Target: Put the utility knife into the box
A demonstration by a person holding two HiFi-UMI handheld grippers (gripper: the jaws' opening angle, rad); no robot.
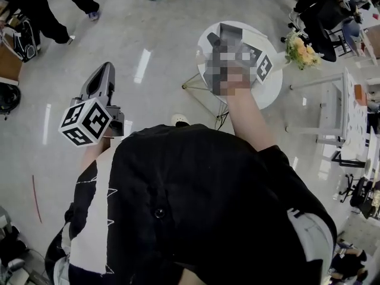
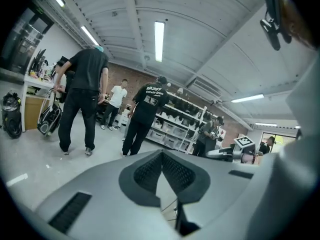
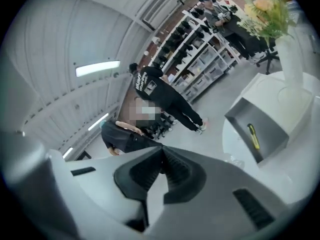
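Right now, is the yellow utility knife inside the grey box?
Inside: the right gripper view shows the yellow utility knife lying within the grey box.

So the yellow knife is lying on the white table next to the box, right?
Not quite. The yellow knife lies inside the grey box, not next to it. The box itself stands on the white table. The right gripper view shows this.

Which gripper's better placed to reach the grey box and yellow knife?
Right. The right gripper is over the round table, box and knife ahead of it; the left gripper hangs over floor.
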